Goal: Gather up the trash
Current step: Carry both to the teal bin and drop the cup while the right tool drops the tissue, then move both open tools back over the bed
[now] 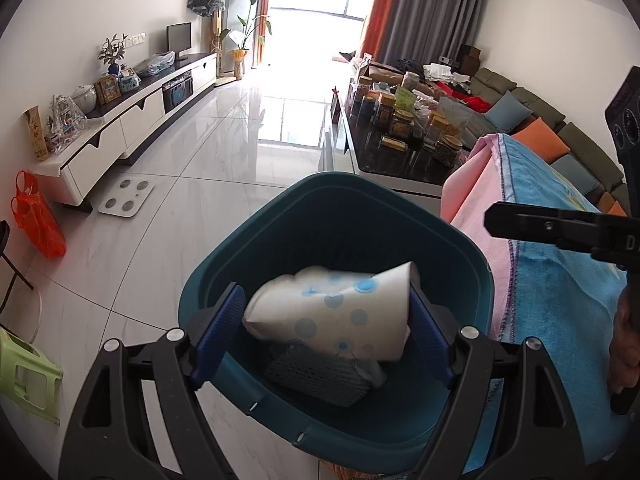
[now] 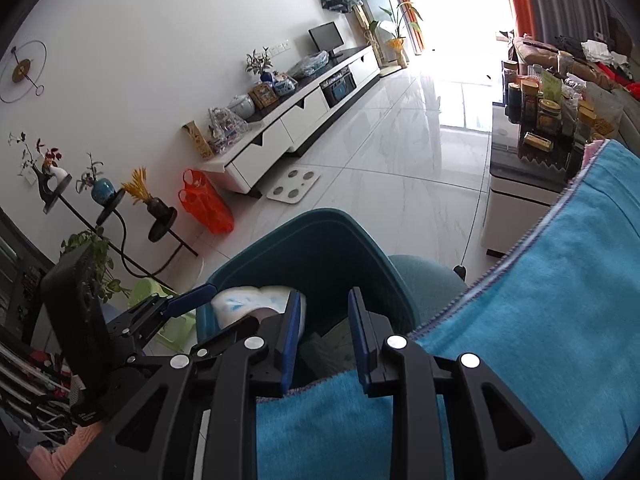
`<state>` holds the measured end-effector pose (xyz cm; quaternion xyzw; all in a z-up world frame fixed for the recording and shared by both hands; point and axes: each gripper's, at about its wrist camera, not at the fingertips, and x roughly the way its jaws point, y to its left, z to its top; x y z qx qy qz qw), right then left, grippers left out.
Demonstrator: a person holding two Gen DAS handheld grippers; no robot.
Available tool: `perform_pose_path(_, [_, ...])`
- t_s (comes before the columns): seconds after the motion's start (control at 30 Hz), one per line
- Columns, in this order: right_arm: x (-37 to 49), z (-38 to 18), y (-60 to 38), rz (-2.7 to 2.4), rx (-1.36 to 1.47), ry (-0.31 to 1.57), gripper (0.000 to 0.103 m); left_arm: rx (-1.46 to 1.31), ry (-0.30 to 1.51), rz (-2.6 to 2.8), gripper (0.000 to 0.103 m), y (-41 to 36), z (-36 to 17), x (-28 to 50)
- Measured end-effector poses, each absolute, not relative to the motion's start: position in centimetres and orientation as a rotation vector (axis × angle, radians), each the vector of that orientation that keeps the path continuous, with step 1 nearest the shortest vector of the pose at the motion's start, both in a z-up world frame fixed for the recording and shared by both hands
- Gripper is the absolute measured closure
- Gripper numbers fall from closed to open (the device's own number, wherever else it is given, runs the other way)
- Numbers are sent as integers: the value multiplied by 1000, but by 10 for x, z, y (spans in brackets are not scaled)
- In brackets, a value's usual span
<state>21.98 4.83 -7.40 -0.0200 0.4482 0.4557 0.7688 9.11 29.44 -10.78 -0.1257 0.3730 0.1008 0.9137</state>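
Note:
A crushed white paper cup with blue dots [image 1: 360, 320] lies crosswise between the blue pads of my left gripper [image 1: 326, 308], which is shut on it just above the open mouth of a teal trash bin [image 1: 320, 188]. A grey mesh piece [image 1: 320, 372] lies inside the bin under the cup. In the right wrist view the same cup [image 2: 248, 300] shows at the bin's [image 2: 320, 224] left rim. My right gripper [image 2: 325, 296] hangs over the bin's near edge, its pads a little apart with nothing between them. Dark trash [image 2: 324, 344] lies below it.
A blue towel [image 2: 540, 280] over a pink cloth [image 1: 472, 200] covers a surface right beside the bin. A dark coffee table with jars [image 1: 400, 128] stands beyond. On the floor are an orange bag [image 1: 36, 220], a white scale [image 1: 126, 200] and a green stool [image 1: 24, 376].

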Motion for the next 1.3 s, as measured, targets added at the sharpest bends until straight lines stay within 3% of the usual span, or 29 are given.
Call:
perform_pose_path(0.47, [184,-37,-53,999,29,820,67,-219,652,136,22,259,-68,69])
perform_pose_path(0.73, [155,-21,-143,909,68,726,65,-117,582,-77,20,176,-38,58])
perform_pose_path(1.3, [134,-28,-356,420,241,656,63,33,625,-493,20,-15,-42,101])
